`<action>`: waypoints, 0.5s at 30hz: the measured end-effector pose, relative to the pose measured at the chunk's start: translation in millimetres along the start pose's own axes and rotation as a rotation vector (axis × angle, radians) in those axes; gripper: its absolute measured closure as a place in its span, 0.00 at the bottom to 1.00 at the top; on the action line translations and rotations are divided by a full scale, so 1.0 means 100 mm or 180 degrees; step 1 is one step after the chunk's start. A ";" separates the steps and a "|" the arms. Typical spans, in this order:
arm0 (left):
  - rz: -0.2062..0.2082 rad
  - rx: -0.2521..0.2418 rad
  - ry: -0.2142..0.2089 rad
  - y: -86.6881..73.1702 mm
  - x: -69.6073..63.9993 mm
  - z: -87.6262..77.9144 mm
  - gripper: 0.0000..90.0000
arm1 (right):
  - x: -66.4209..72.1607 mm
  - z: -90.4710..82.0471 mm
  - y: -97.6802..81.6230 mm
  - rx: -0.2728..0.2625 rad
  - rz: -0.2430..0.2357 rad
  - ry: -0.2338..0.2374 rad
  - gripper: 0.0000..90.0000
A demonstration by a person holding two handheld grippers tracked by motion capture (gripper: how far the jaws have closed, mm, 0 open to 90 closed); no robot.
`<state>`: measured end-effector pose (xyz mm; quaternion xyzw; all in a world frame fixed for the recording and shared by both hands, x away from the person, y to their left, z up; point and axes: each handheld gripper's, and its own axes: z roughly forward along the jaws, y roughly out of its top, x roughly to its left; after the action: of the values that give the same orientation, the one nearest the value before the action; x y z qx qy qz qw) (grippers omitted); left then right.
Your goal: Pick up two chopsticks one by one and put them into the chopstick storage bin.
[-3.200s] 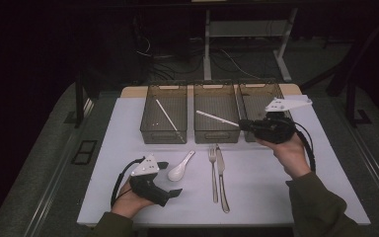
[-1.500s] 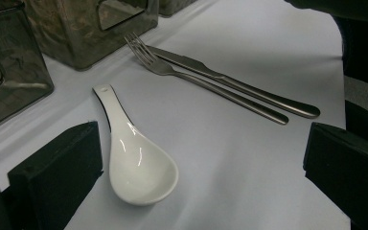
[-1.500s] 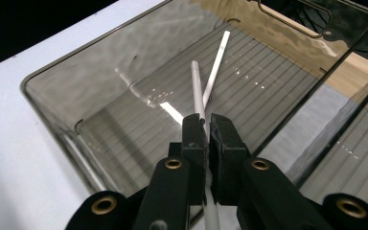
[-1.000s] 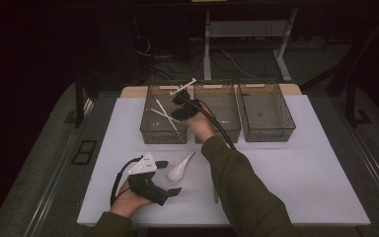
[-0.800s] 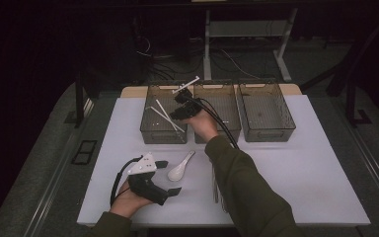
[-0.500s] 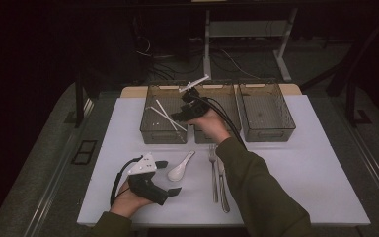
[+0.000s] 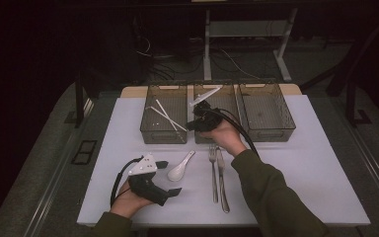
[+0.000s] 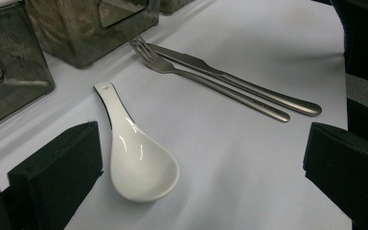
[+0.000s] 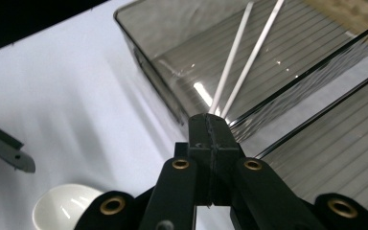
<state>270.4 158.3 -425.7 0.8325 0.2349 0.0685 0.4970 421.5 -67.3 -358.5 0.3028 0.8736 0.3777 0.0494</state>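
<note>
The right gripper point(image 7: 193, 124) hangs over the near edge of the middle bin point(image 7: 216, 97), at the gap between it and the left bin point(image 7: 164, 112), held by the right hand point(image 7: 222, 136) whose sleeve runs down to the bottom of the high view. Its fingers point(image 9: 212, 139) have just been closing and now sit clenched pad to pad, with nothing between them. Beyond their tips, in the right gripper view, two white chopsticks point(image 9: 242, 52) lie crossed on the ribbed floor of the left bin; in the high view the same pair slants across that bin. A third bin point(image 7: 265, 109) stands to the right, in line with the other two at the far side of the white desk point(image 7: 316, 163). The left gripper point(image 7: 165, 178) rests low on the near left of the desk in the left hand point(image 7: 128, 200), its fingers point(image 8: 57, 172) released and spread wide. A white spoon point(image 8: 136, 158) lies on the desk between them and just ahead, bowl toward the gripper and handle pointing to the bins, touched by neither finger. Just beyond it lie a fork point(image 8: 206, 79) and a knife point(image 8: 239, 81), side by side, close together, ends toward the bins.
</note>
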 end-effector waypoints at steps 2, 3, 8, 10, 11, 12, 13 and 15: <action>-0.0009 -0.0007 -0.0003 0.00 0.00 0.00 0.00 | 0.01 0.03 -0.02 0.0028 -0.0015 -0.0008 1.00; -0.0008 -0.0007 -0.0002 0.00 0.00 0.00 0.00 | 0.01 0.04 -0.02 0.0041 -0.0024 -0.0008 1.00; -0.0015 -0.0008 -0.0009 0.00 -0.01 -0.01 0.00 | -0.01 0.15 0.01 0.0032 -0.0002 -0.0043 1.00; -0.0014 -0.0003 -0.0009 0.00 0.00 -0.01 0.00 | -0.02 0.20 0.01 0.0048 0.0014 -0.0066 1.00; -0.0019 -0.0010 -0.0009 0.00 0.00 -0.01 0.00 | -0.02 0.20 0.02 0.0026 0.0019 -0.0074 1.00; -0.0017 -0.0011 -0.0009 0.00 0.00 -0.01 0.00 | -0.03 0.20 0.02 0.0004 0.0030 -0.0067 1.00; -0.0020 -0.0014 -0.0009 0.00 0.01 -0.01 0.00 | -0.03 0.19 0.02 -0.0007 0.0036 -0.0079 1.00; -0.0021 -0.0012 -0.0009 0.00 0.01 -0.01 0.00 | -0.04 0.17 0.02 -0.0022 0.0046 -0.0071 1.00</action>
<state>270.6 159.6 -425.5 0.8309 0.2368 0.0661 0.4992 431.0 -57.4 -370.1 0.3131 0.8695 0.3776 0.0574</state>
